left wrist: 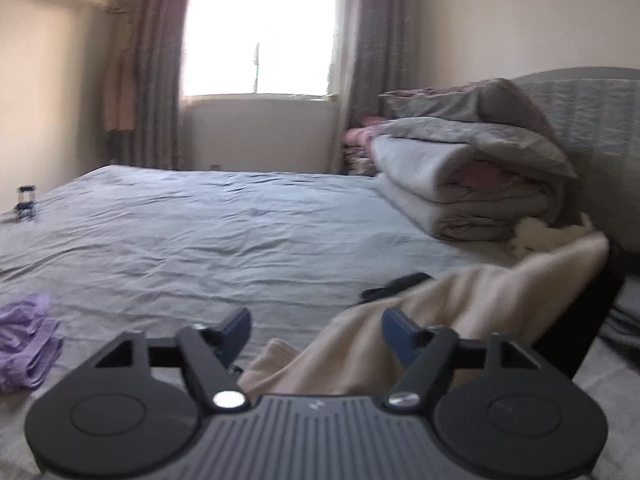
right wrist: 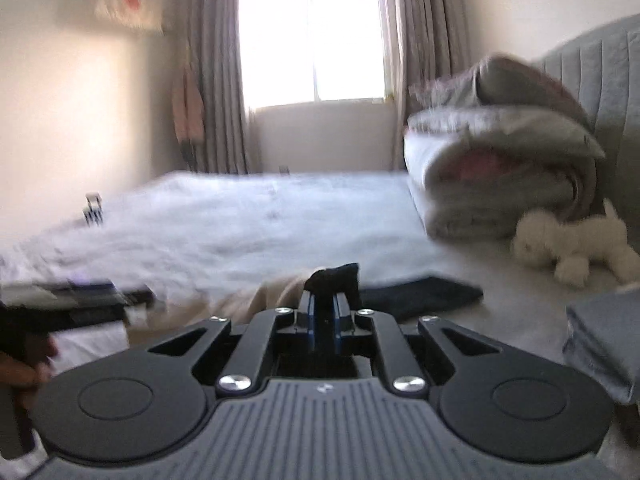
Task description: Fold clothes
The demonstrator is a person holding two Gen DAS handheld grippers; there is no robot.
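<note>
Left claw [left wrist: 316,332] hung released, fingers spread wide, the cream garment [left wrist: 460,312] draped up between them over the bed [left wrist: 200,232]. Right claw [right wrist: 325,312] was clenched on a dark cloth [right wrist: 336,276], the rest of it trailing flat to the right. Purple clothes [left wrist: 24,344] lay at the left; beyond, folded quilts [left wrist: 472,168] and a plush toy [right wrist: 572,244].

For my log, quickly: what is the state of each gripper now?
Left gripper: open, holding nothing.
Right gripper: shut on dark cloth.
</note>
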